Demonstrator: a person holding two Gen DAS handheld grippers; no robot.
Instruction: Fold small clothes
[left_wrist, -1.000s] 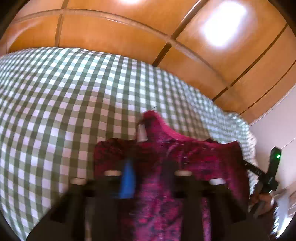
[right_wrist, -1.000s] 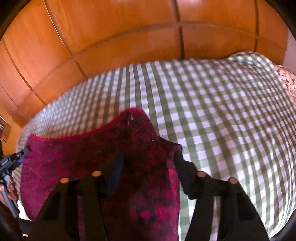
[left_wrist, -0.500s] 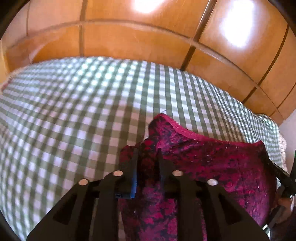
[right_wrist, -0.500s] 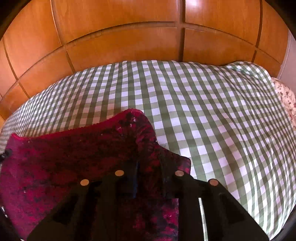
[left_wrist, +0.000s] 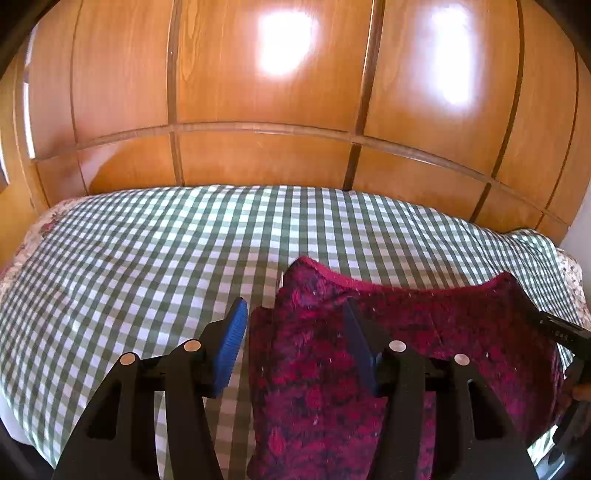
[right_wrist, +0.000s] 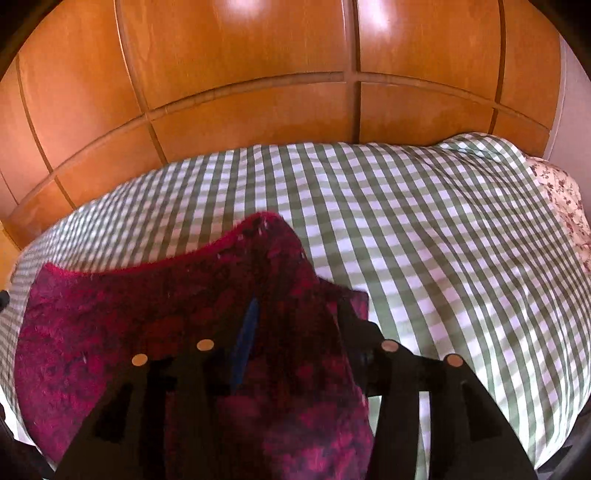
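The fuzzy magenta garment (left_wrist: 406, 354) lies on the green-checked bed (left_wrist: 147, 258), its long axis running across between the two grippers, two upper corners peaked toward the wooden wardrobe (left_wrist: 258, 110). The left gripper (left_wrist: 295, 339) and right gripper (right_wrist: 295, 339) pinched those corners a second ago; now both jaws are opening, cloth loose between them. Only the left view shows the other gripper's tip.

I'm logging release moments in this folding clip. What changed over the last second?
Both grippers, left and right, were pinching the magenta garment; their fingers are now opening, letting it go, and the left has pulled back. The garment stayed flat on the checked cover.
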